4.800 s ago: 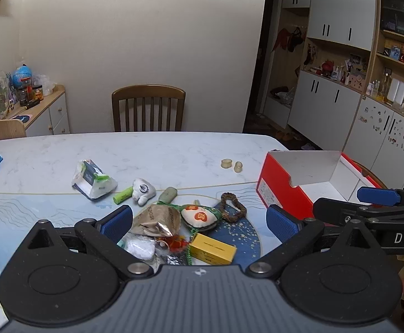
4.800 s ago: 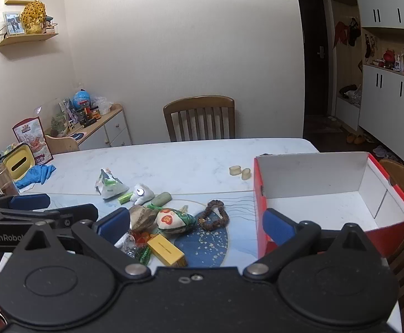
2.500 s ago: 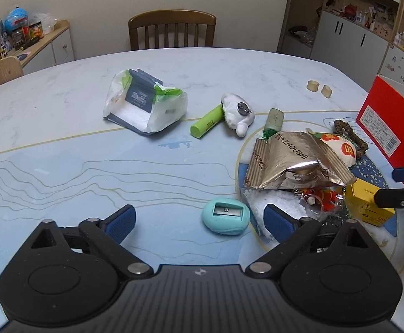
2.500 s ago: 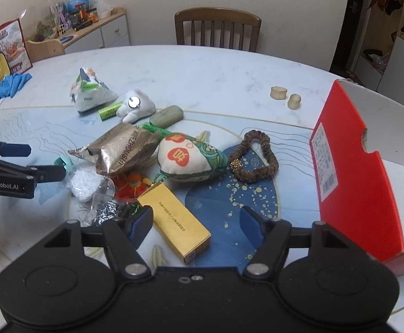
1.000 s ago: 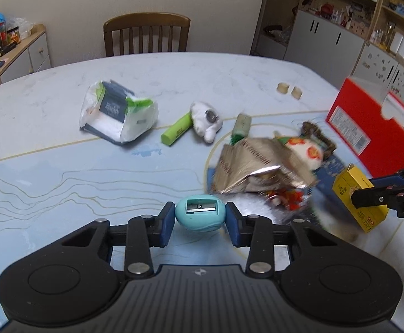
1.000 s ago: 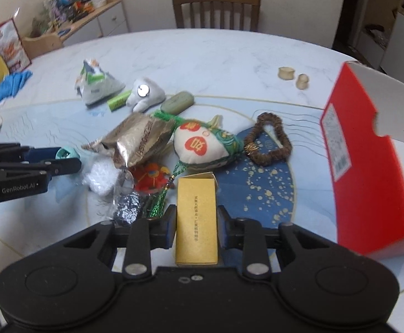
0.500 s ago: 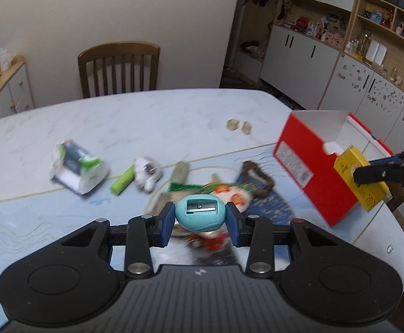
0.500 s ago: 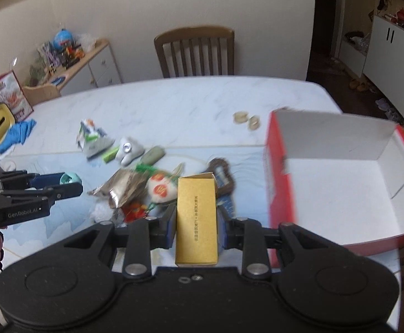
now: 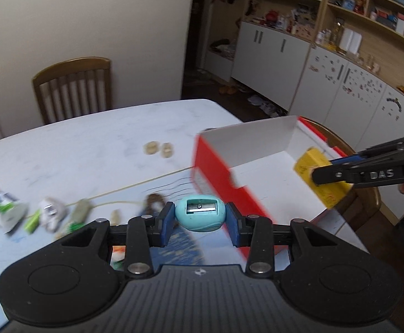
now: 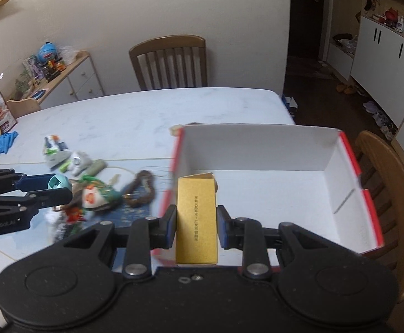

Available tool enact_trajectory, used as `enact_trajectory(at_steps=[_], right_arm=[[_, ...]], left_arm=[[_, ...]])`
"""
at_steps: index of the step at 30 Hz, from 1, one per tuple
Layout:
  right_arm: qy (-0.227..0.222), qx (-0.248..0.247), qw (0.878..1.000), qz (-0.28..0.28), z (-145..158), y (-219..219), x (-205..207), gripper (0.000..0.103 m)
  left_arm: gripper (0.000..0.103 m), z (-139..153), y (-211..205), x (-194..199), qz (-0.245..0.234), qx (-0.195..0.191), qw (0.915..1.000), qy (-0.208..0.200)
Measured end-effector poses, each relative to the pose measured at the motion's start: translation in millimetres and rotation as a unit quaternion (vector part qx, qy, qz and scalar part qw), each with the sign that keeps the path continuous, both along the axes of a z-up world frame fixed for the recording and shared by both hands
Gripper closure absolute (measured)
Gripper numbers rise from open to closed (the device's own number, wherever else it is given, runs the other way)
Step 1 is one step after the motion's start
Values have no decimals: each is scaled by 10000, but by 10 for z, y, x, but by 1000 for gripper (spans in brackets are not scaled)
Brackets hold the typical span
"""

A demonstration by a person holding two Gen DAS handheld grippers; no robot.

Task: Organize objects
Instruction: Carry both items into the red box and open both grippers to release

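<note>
Left gripper: fingers clenched on the teal egg-shaped plastic pencil sharpener, held above the table near the box.
Right gripper: fingers pinching the long sides of the yellow cardboard carton — over the red shoebox with white inside.
Handling: both likely light and stiff; the sharpener's rounded shell may slip, the carton could crush.
Surface: white marble-look table — clutter at its left.

left gripper: matte black body w/ two round discs, silver screws, blue finger pads, "genrobot.ai" in white on its side. right gripper: same build, "das" lettering. bare skin at frame edges.
</note>
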State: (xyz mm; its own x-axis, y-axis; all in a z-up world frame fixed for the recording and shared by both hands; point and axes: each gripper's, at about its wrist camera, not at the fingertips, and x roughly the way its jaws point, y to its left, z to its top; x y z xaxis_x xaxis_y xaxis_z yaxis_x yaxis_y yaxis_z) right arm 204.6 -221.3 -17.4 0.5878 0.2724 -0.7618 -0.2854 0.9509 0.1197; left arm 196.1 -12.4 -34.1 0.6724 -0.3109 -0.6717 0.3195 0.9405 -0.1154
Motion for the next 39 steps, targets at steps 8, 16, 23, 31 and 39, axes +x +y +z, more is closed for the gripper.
enact_trajectory(at_steps=[8,16,23,31,39], right_arm=[[65,-108,9998,-129,-181,-560,288,75],[181,-240,9994,-165,-416,-856,539,75],[387,-274,9988,-105,-628,-997,757,75],[724,-374,9966,108,-878,-989,886,75],[1130,-496,9920,257,-1050,-941,989,75]], left_arm=[[65,-34,-805,366,-340,248,9991,102],[65,-237,-1387,782,-470,526,9968,363],[65,-535,-1692,1136,-488,693,9931,806],[65,-889,-1793,1401,-415,907,9854,1383],[65,-1092,-1869,1566,-446,1035,9735,1988]])
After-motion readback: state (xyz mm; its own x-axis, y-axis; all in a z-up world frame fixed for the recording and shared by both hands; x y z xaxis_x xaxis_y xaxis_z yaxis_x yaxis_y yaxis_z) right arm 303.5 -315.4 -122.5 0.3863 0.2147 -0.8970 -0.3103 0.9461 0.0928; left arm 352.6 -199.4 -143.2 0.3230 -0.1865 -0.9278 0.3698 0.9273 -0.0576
